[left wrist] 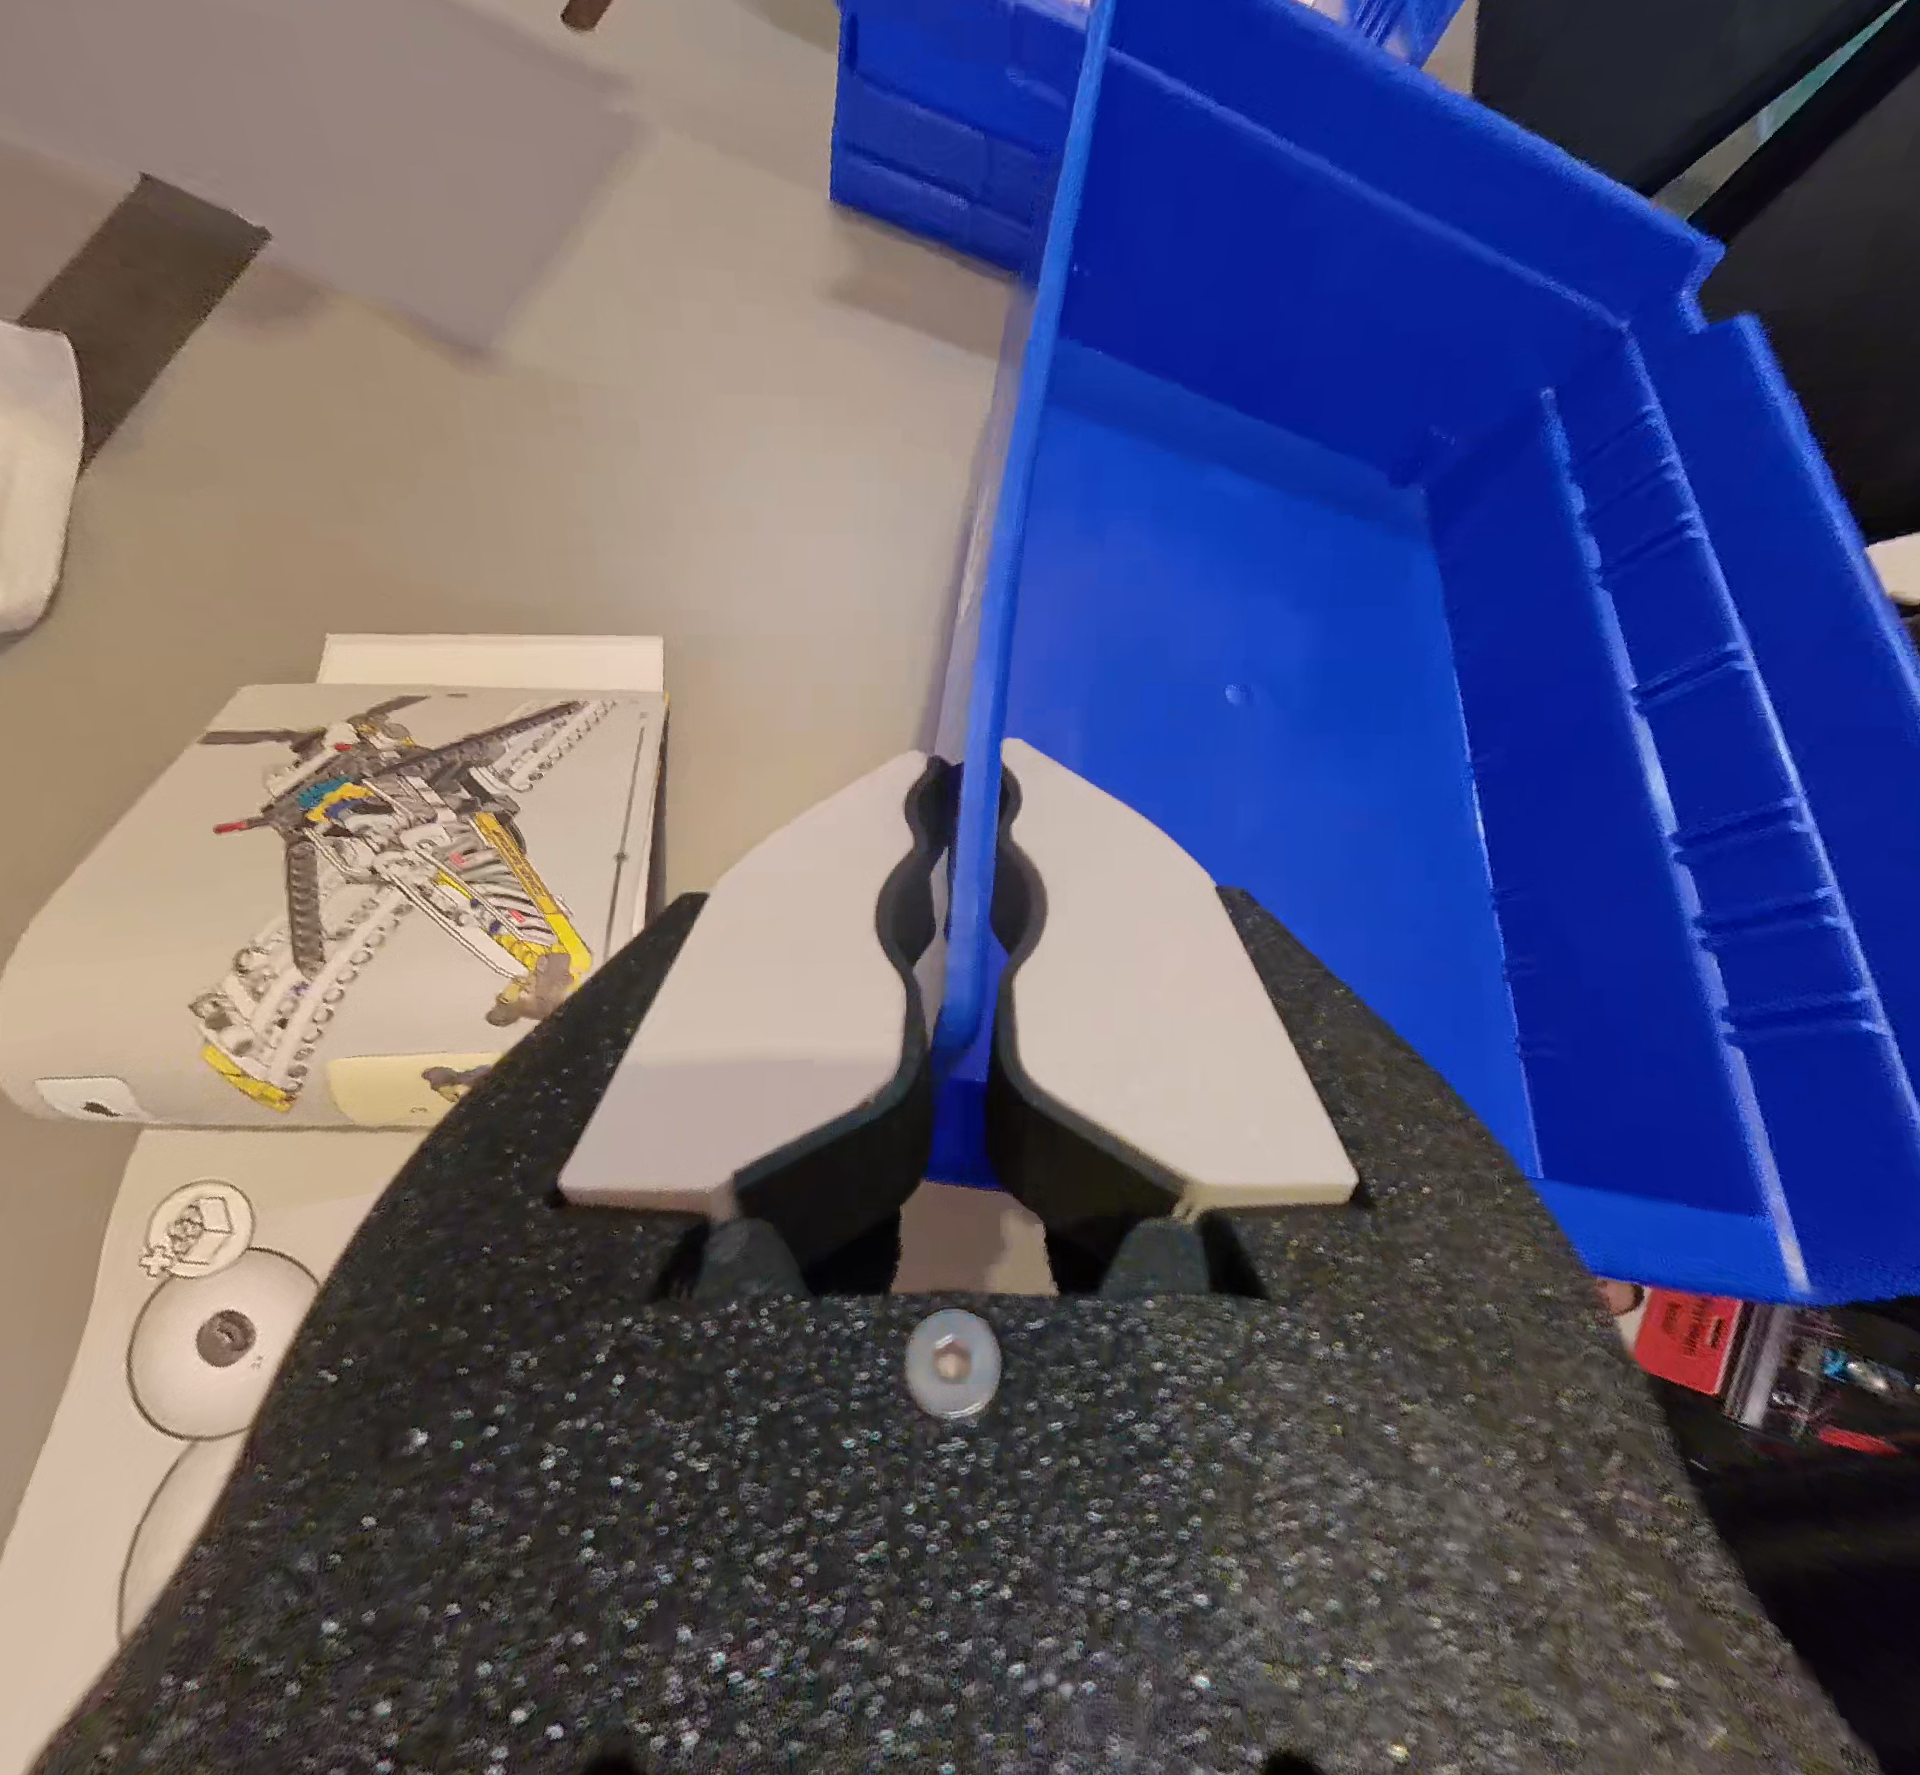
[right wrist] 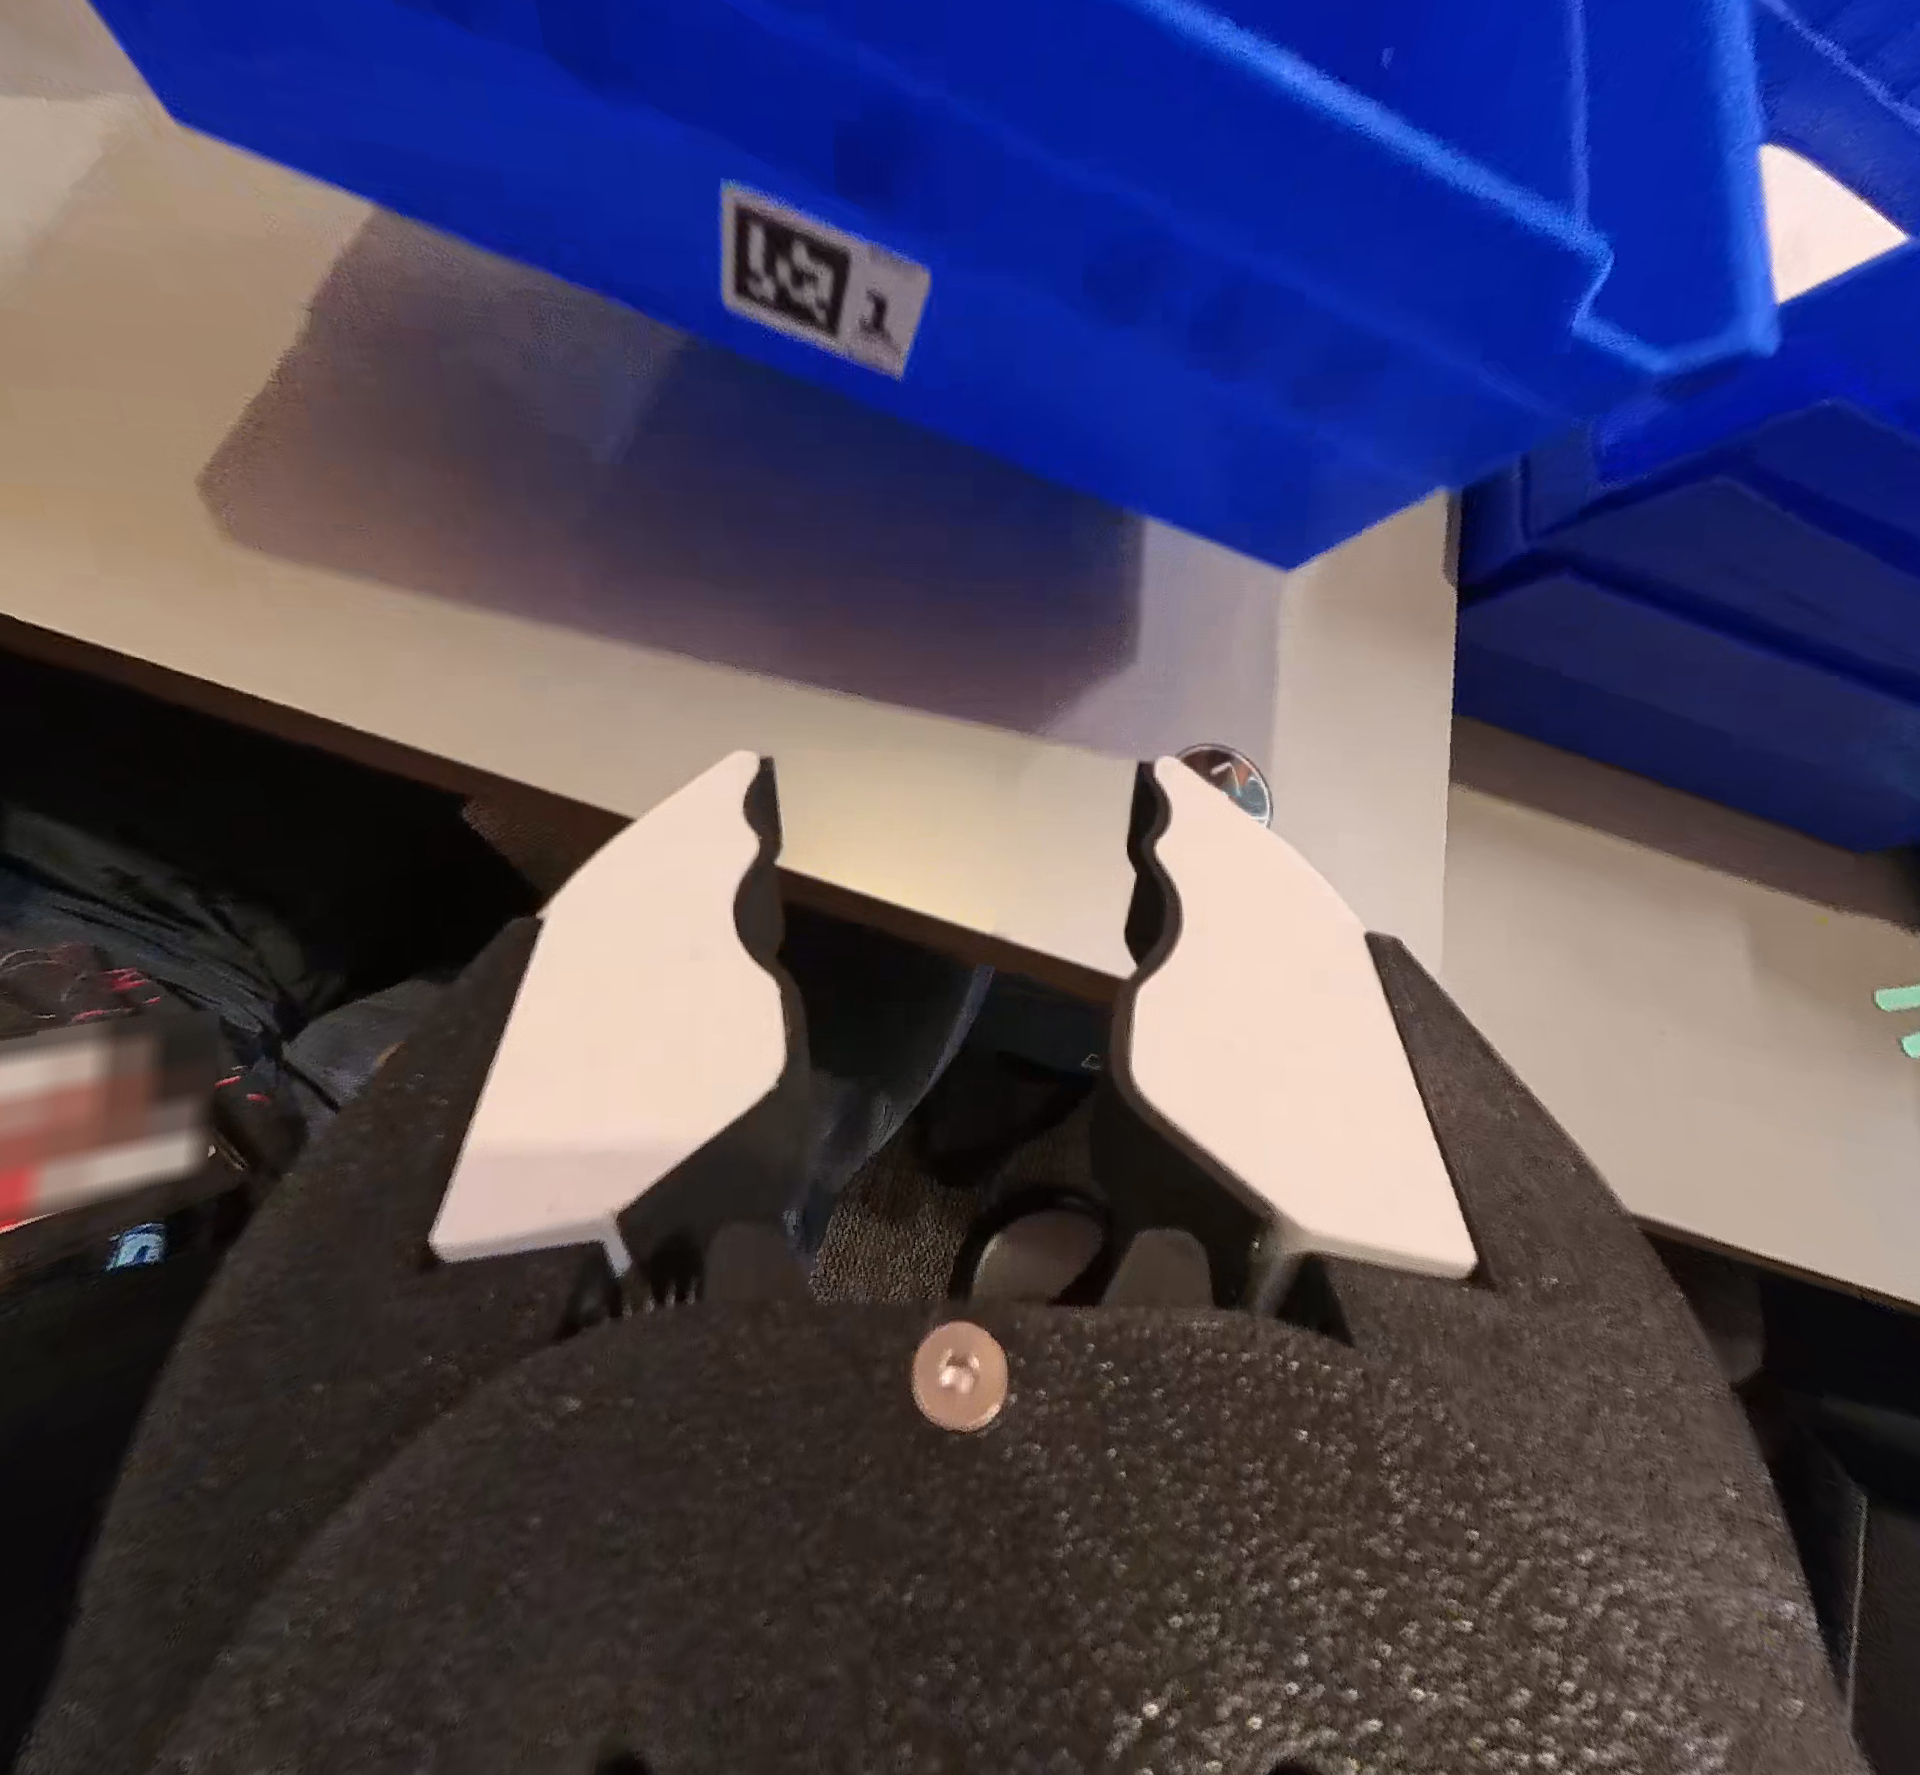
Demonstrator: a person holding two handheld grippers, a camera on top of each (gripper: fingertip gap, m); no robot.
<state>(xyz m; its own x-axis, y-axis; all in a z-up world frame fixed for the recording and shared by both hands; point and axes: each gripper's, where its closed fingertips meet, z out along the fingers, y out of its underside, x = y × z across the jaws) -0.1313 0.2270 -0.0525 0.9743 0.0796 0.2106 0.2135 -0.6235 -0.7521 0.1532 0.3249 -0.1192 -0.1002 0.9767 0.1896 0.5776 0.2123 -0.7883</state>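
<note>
Clamped from both sides on the thin side wall of an empty blue plastic storage bin point(left wrist: 1299, 686), the left gripper point(left wrist: 975, 852) presses a grey fingertip point(left wrist: 852, 852) against the wall's outer face, a hold that carries the bin tilted and apparently clear of the pale tabletop point(left wrist: 623, 478). An illustrated building-set instruction booklet point(left wrist: 343, 894) lies to its left. The right gripper point(right wrist: 954, 852) stands open and empty at the table edge point(right wrist: 935, 925), below the same bin's outer face bearing a black-and-white marker sticker point(right wrist: 821, 291).

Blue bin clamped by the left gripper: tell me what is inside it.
The blue bin shows a bare floor and bare walls. The left gripper hides its near corner.
</note>
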